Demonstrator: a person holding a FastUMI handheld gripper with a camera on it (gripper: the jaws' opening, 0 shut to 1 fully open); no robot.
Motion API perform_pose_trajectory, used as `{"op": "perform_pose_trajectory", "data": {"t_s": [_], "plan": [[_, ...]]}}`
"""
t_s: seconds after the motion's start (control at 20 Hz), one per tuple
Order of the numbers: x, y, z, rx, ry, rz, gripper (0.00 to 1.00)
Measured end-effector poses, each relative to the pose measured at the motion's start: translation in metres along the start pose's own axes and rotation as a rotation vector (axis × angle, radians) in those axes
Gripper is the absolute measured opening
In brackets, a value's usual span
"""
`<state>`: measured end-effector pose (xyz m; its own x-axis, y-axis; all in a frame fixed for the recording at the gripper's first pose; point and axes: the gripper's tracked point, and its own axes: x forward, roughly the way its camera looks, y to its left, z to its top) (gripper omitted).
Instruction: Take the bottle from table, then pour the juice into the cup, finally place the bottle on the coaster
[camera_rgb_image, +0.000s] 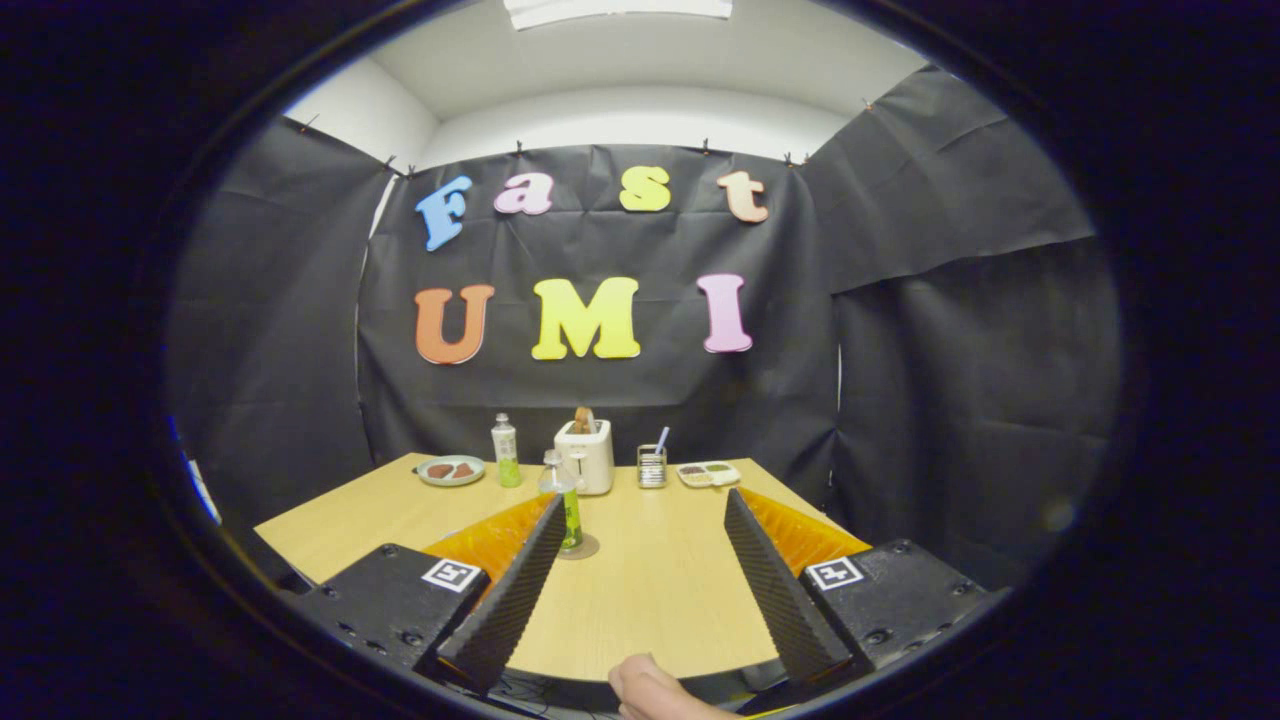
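A staged recording booth, not a real kitchen. Black cloth (930, 330) walls in a wooden desk (650, 590). Beyond the tool's fingers stand a toaster (586, 455) and 2 plates (451, 470).

My table (640, 590) is pale wood with a rounded near edge, set inside a booth. Black cloth (600, 390) hangs creased behind it and on both sides, pinned along the top by small clips (519, 146). Above the cloth I see a white wall (640, 120) and a white ceiling (650, 55). A bright light panel (617, 10) sits in the ceiling, straight overhead. The cloth on the right overlaps in two sheets.
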<state>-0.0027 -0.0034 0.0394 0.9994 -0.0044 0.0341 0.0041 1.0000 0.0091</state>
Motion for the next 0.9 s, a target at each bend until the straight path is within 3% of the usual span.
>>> {"op": "perform_pose_trajectory", "data": {"t_s": [0.2,0.5,0.9], "plan": [[-0.019,-0.013,-0.012,-0.023,0.008,-0.027,1.0],[-0.029,-0.013,-0.026,0.014,0.02,0.035,1.0],[-0.028,-0.023,-0.043,-0.055,-0.01,0.032,1.0]]}}
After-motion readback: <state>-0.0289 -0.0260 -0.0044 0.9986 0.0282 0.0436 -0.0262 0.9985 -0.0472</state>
